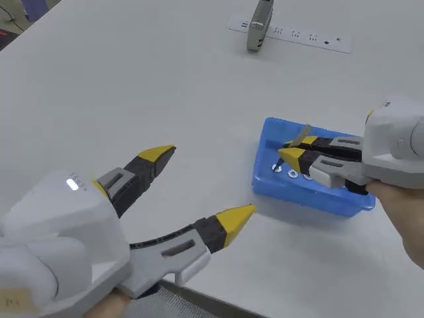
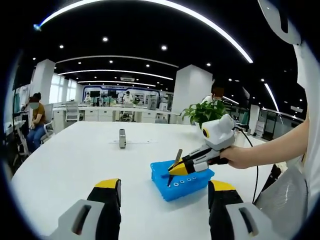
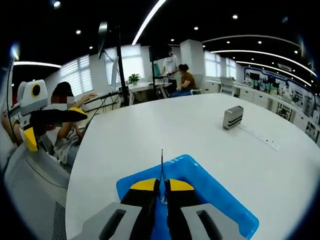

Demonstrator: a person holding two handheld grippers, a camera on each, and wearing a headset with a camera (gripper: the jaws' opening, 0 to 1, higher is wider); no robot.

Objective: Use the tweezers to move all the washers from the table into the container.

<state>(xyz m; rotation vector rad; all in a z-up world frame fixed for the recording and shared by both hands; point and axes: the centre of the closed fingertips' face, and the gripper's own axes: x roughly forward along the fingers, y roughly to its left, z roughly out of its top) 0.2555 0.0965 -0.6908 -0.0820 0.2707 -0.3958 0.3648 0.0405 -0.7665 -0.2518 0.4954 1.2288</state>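
The washers (image 1: 293, 174) are small silvery rings. Several lie flat in a row on the floor of the blue container (image 1: 331, 202), along its near wall. The container is a shallow rectangular plastic tray that sits on the white table (image 1: 132, 86).

The right gripper (image 1: 291, 156) hangs over the tray with its yellow-tipped jaws pressed together on the slim metal tweezers (image 1: 301, 137). The tweezers slant down, with their points at the washer on the left end of the row. I cannot tell whether they hold it.

The left gripper (image 1: 197, 184) is near the table's front edge, well apart from the tray, its jaws spread wide with nothing between them.

At the far side of the table a grey device (image 1: 260, 23) stands on a white power strip (image 1: 298, 34). The strip's markings are too small to read, and the print on a pale label (image 1: 10, 301) on the left gripper's body is blurred.
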